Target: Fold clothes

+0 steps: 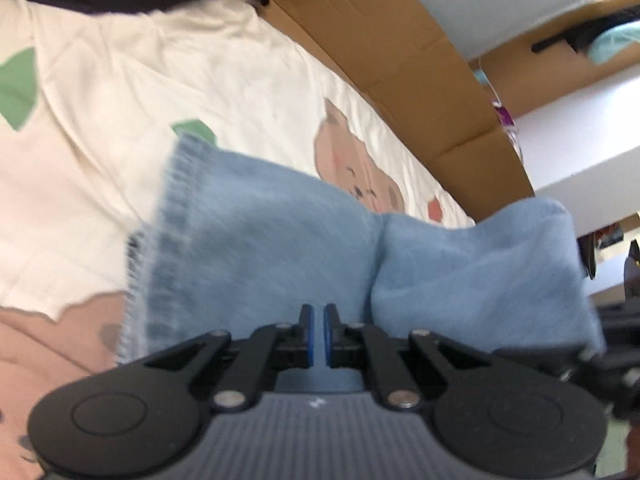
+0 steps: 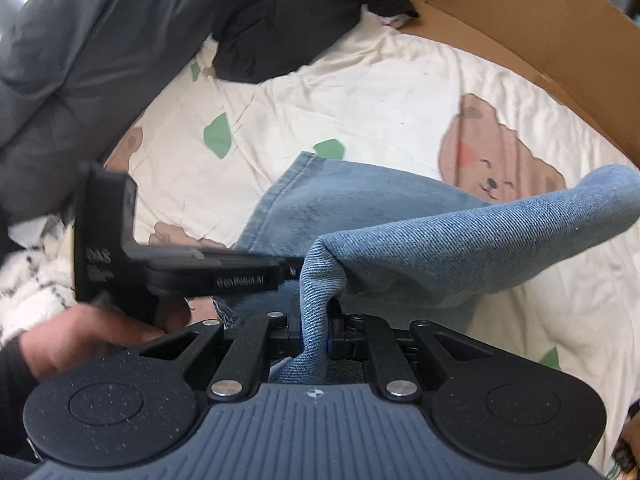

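- Right claw [image 2: 316,336], lowest in the right wrist view: jaws clamped on a pinched fold of the light blue denim garment [image 2: 440,248], which rises straight out of the jaws.
- Left claw [image 1: 319,334], lowest in the left wrist view: blue-padded jaws nearly together, a thin strip of blue denim showing in the slit; judged to be gripping the same garment [image 1: 260,240], though the blur leaves it a little uncertain.
- Left claw as seen from the right wrist view [image 2: 180,272]: a black body entering from the left of the frame, its tip meeting the denim just beside the right claw's pinch; a hand [image 2: 80,340] holds it at lower left.
- Key relation: the garment runs forward and away from both claws, one lifted roll trailing to the right of the frame, a stitched hem [image 2: 280,196] lying flat toward the centre. Both claws sit at the same near end, close together.
- Support: cream bedsheet printed with bears and green leaves [image 2: 360,100], on which the garment's far end rests.
- Container: brown cardboard box wall [image 2: 540,28] along the upper right; its contents are not visible.
- Other cloth: dark grey garments [image 2: 80,60] heaped at upper left.
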{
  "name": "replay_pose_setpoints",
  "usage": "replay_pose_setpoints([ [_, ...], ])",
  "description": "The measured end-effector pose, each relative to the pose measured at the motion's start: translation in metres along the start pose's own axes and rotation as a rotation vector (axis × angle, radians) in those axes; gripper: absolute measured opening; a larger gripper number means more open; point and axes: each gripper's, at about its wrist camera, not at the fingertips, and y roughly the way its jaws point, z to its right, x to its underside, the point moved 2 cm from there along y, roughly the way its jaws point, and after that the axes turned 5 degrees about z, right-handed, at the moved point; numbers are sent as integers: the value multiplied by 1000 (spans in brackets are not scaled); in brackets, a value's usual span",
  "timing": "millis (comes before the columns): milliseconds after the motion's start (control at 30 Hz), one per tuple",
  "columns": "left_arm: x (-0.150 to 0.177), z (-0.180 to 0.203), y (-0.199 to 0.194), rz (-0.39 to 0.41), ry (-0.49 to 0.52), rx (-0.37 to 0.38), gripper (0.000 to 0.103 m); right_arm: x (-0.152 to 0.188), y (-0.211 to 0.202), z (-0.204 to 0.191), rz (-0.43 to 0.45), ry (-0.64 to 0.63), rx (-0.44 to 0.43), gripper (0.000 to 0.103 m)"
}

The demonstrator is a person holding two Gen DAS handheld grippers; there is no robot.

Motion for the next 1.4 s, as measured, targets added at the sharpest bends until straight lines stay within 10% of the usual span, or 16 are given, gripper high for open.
replay_pose_setpoints([
  [567, -24, -49, -46, 111, -124, 6, 21, 9, 70, -44, -9, -69, 49, 8],
  [833, -30, -46, -40, 131, -119, 74, 53, 14, 81, -44, 4, -46, 49, 9],
  [1400, -87, -40, 17, 71, -16, 164, 56, 28, 83, -45, 21, -62, 29, 9],
])
